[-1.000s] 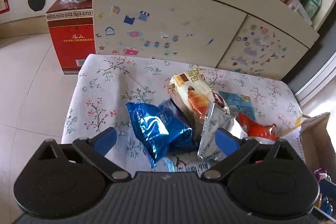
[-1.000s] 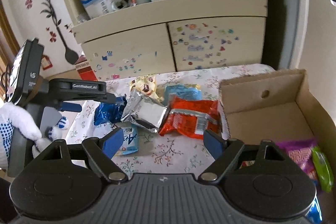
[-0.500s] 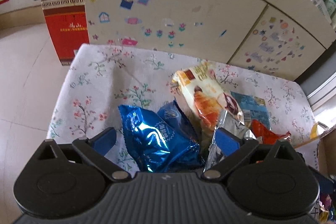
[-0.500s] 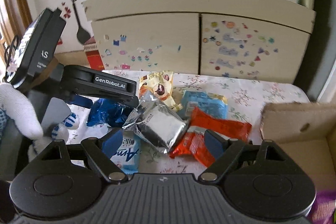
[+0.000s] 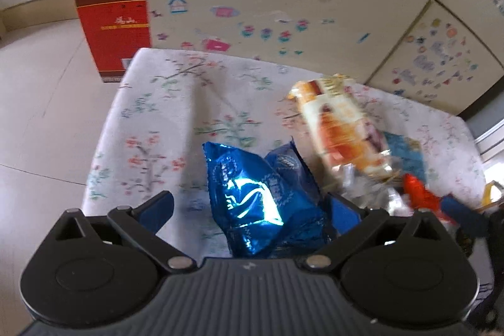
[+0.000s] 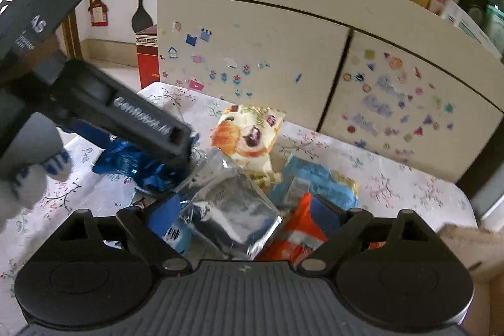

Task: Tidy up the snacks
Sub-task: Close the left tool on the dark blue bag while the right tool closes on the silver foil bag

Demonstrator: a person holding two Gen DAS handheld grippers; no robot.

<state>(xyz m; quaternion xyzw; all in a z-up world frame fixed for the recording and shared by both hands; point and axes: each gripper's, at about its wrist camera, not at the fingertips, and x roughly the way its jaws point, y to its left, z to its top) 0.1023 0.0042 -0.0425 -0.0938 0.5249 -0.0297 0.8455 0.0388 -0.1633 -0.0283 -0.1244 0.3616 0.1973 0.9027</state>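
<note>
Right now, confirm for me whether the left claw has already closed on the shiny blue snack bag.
No. The left claw is open, its fingers spread on either side of the blue snack bag, which lies on the floral tablecloth.

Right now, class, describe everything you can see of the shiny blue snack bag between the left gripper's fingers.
The blue snack bag is glossy, crinkled foil with white print and a bright glare patch. It lies puffed and tilted on the floral tablecloth, between the open fingers of the left gripper, not yet pinched. A second, darker blue packet lies against its right side.
</note>
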